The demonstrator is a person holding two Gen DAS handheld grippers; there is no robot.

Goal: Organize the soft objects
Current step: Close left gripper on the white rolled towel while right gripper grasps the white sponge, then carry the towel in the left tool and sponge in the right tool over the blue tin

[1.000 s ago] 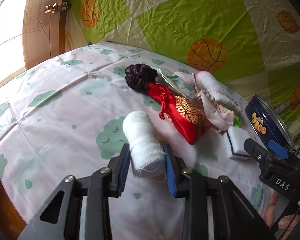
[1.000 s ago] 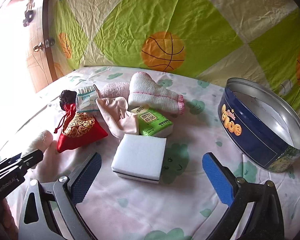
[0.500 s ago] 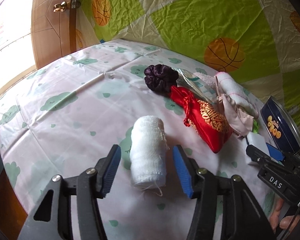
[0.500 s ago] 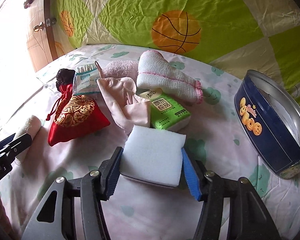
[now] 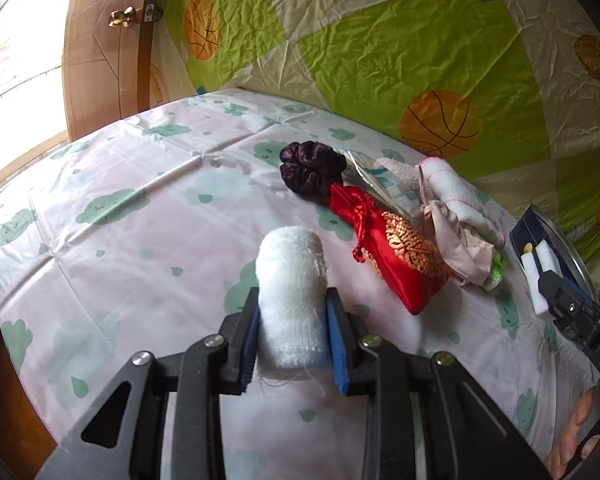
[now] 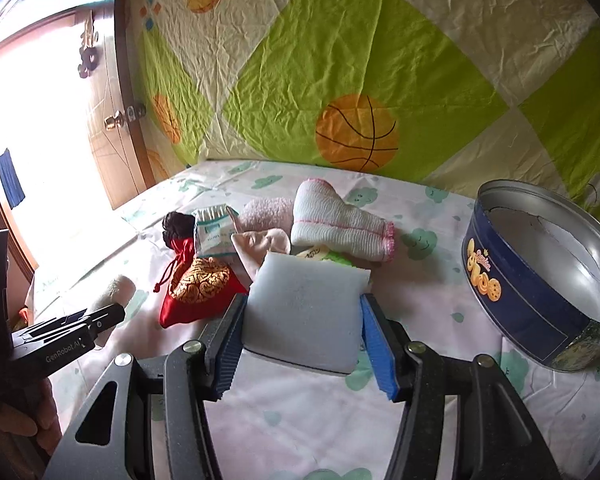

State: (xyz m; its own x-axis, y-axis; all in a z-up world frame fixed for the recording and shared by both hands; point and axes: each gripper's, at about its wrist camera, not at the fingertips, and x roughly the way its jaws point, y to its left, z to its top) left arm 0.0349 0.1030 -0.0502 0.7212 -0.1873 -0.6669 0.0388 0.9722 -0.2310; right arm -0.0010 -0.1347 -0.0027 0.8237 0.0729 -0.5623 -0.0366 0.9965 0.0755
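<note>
each hand-held gripper grips one thing: left one towel roll, right one sponge.

White rolled towel, white sponge. Red pouch with gold embroidery beside a dark purple scrunchie. Blue tin printed with yellow cookies. Pale sheet with green clouds; green-cream quilt with orange basketballs.

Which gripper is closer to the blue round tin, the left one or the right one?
Right. The right gripper, closed on the white sponge, sits just beside the blue tin. The left gripper grips the rolled white towel further away, beyond the red pouch.
</note>
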